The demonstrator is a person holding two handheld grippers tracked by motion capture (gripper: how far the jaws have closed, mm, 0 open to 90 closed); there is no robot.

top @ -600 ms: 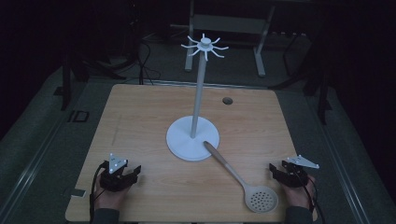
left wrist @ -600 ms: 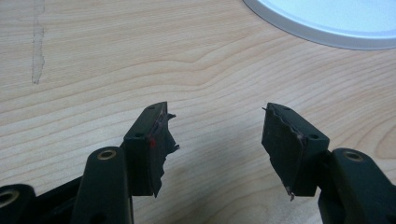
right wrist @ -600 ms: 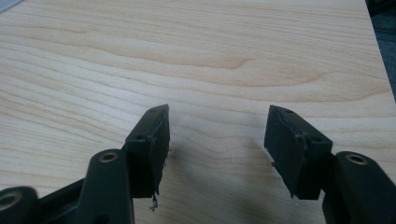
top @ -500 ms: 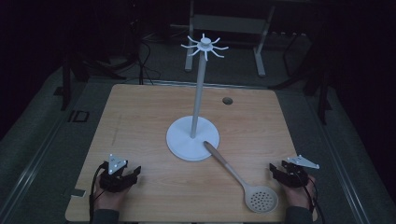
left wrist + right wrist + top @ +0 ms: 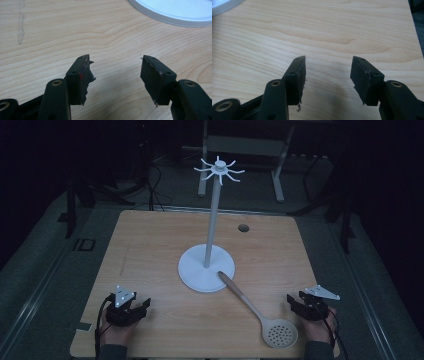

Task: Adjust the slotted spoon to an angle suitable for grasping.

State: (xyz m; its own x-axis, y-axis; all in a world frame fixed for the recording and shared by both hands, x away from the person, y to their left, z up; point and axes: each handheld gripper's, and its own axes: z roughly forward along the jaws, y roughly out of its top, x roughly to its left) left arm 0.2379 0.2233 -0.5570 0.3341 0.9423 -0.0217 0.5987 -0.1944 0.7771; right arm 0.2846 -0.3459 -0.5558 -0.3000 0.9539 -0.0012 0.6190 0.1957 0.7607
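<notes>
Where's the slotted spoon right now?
In the high view the slotted spoon lies on the table's near right part, handle tip at the white stand's base, bowl just left of the right gripper.

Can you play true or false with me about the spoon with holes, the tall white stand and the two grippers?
1. The slotted spoon hangs from a hook on the stand. False: it lies flat on the table, its handle tip at the stand's round base.
2. The left gripper is open and holds nothing. True.
3. The right gripper is shut on the spoon. False: its jaws are apart over bare wood.
4. The white stand is upright, with hooks spread at its top. True.
5. The spoon's bowl lies nearer the left gripper. False: it is near the right gripper.
</notes>
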